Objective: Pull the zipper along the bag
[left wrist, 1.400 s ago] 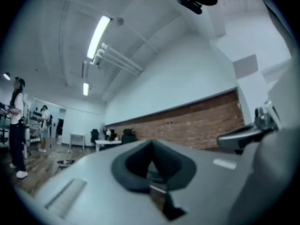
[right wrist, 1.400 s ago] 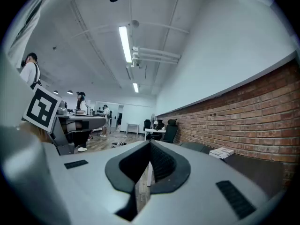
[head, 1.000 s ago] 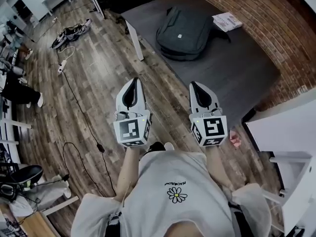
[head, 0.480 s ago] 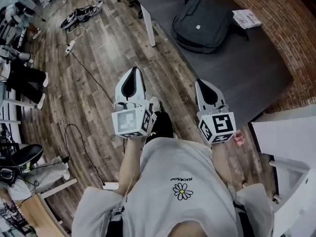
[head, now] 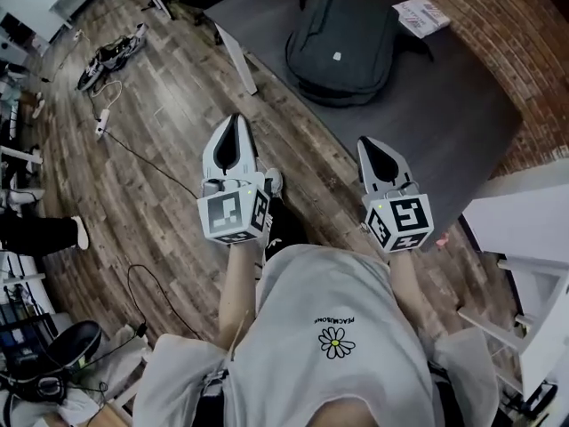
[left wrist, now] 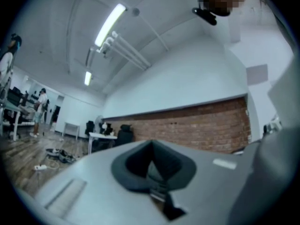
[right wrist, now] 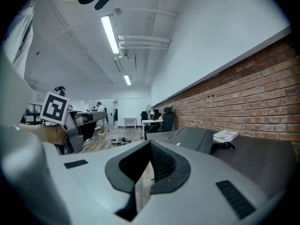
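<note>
Head view has the dark bag [head: 342,47] lying flat on the grey table [head: 444,105], with a white booklet [head: 421,14] just beside its far corner. Well short of the bag, the left gripper [head: 233,124] hangs over the wood floor [head: 151,176] and the right gripper [head: 368,145] by the table's near edge, both with jaws pressed together, holding nothing.
</note>
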Demonstrator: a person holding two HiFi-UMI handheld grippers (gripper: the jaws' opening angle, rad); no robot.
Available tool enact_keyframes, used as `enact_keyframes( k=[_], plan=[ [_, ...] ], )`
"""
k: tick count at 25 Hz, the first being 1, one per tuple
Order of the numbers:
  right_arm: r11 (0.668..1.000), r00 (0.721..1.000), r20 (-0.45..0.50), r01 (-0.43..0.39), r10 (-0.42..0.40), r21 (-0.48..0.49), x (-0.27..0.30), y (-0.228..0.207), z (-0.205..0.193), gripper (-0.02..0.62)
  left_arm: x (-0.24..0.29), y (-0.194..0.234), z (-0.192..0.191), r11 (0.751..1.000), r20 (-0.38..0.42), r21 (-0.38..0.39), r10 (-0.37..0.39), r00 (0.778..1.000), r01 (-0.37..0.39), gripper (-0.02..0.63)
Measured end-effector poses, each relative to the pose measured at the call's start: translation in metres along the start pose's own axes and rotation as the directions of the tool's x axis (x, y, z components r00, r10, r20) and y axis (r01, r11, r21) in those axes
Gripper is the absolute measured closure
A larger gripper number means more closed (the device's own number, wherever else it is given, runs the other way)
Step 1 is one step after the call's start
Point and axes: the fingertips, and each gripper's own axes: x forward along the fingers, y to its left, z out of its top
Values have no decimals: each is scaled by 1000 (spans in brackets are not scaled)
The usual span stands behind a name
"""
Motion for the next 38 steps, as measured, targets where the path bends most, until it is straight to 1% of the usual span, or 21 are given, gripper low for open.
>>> enact_keyframes(
  k=[4, 7, 10, 14, 18, 21, 25, 28, 30, 35, 38],
  plan=[
    [998, 998, -3, 62, -62, 9, 39, -6, 10, 594, 51, 20, -4, 997, 2, -21, -75, 997, 75, 606],
    [996, 996, -20, 90, -90, -5, 74, -11, 22, 594, 90, 37, -6, 992, 2, -59, -113, 994, 113, 606],
    [993, 993, -24, 116, -117, -21, 112, -15, 41, 594, 127, 50, -7, 984, -7, -75, -161, 987, 160, 606],
    [990, 990, -22, 141, -141, -14, 162, -17, 63, 594, 170, 70, -10, 971, -30, -97, -223, 974, 219, 606],
    [984, 985, -31, 168, -170, -52, 211, -6, 75, 594, 205, 96, -14, 953, -37, -125, -282, 959, 275, 606],
    [980, 980, -30, 194, -195, -34, 234, -3, 79, 594, 228, 107, -21, 939, -37, -136, -324, 945, 316, 606],
    [968, 967, -56, 246, -249, -51, 246, -10, 79, 594, 252, 108, -26, 917, -31, -163, -374, 927, 364, 606],
    [959, 956, -79, 281, -283, -35, 251, -19, 71, 594, 263, 106, -32, 906, -33, -178, -395, 918, 384, 606],
    [957, 952, -96, 291, -291, -21, 254, -25, 65, 594, 269, 103, -38, 904, -45, -184, -401, 915, 387, 606],
    [958, 951, -116, 286, -286, -19, 264, -39, 57, 594, 278, 93, -49, 905, -80, -167, -409, 909, 392, 606],
    [961, 955, -111, 276, -277, -19, 276, -45, 56, 594, 285, 92, -53, 908, -89, -156, -405, 910, 388, 606]
  ],
)
